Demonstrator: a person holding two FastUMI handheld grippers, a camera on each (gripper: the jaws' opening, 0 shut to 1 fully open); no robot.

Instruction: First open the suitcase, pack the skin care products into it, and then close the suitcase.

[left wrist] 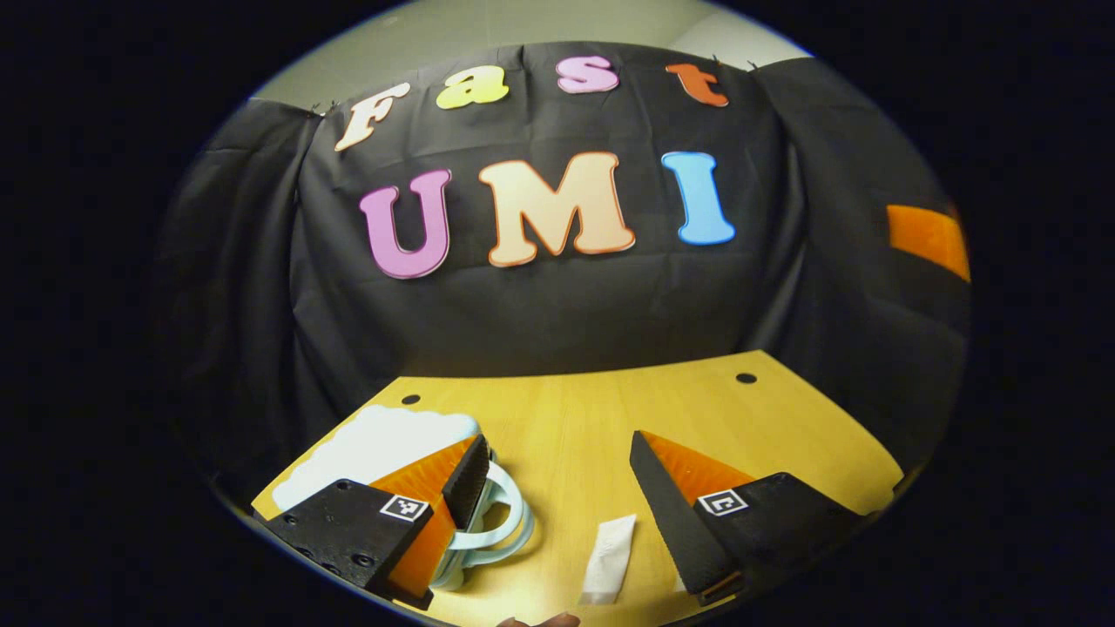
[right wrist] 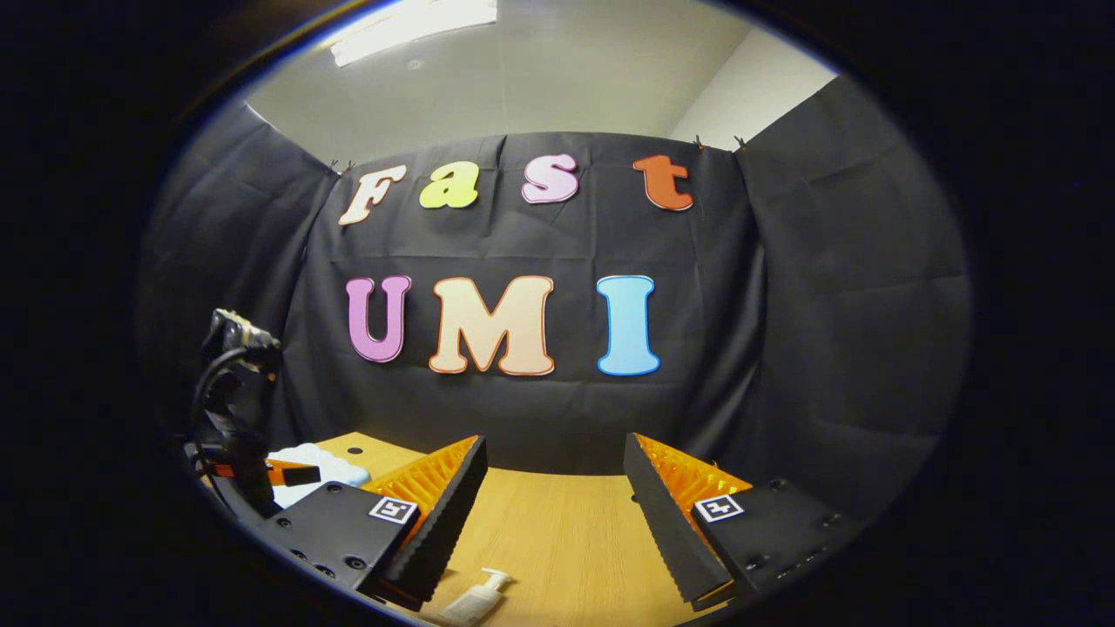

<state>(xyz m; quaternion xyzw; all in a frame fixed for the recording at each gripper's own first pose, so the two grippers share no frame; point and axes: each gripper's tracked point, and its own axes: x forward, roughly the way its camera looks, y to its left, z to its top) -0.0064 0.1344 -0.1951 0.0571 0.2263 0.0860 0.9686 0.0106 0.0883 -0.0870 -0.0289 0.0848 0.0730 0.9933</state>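
- In the left gripper view the left gripper (left wrist: 557,488) has its fingers spread wide apart and holds nothing
- Just under it on the table (left wrist: 592,418) lies a small white tube (left wrist: 610,557), between the two fingers but lower down
- Beside the left finger is the pale blue handle (left wrist: 496,522) of the white suitcase (left wrist: 375,444), which lies flat and looks shut, so the opening step looks not yet done
- In the right gripper view the right gripper (right wrist: 557,505) is spread wide too and is empty
- A little pump bottle (right wrist: 475,599) lies on its side on the table below it, near its left finger
- Farther off at the left of that view I see the other gripper and the white suitcase by it
- What could go wrong: a finger could bump the tube or the bottle and roll it off the near edge, because both lie close to that edge
- The handle is thin and smooth, so I think a grab could slip off
- The suitcase sits near the left edge and could slide off if pushed
- The middle and the back of the table are bare, so there is room to move there
- The black cloth wall stands right behind the far edge, so a long reach could hit it
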